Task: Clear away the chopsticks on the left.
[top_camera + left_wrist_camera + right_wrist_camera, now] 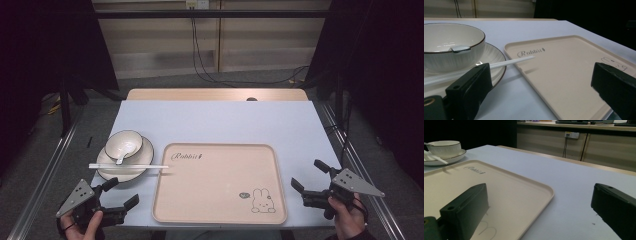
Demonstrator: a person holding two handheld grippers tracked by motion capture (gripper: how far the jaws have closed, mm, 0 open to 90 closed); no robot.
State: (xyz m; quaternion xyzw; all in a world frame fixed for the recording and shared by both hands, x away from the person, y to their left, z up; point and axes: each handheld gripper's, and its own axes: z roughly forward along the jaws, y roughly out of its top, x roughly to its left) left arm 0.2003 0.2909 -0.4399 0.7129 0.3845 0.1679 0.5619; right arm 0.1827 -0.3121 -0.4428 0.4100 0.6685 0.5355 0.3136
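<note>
High view overhead, gripper views low, all sharing tray (220,182)

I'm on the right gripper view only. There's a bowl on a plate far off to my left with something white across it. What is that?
Observer: A pair of white chopsticks lying across the plate, tips reaching over the tray's left edge.
Operator: Anything inside the bowl?
Observer: A white spoon rests in the bowl.
Operator: Where's the left gripper?
Observer: The left gripper sits open near the table's front edge, in front of the plate and clear of it.
</note>
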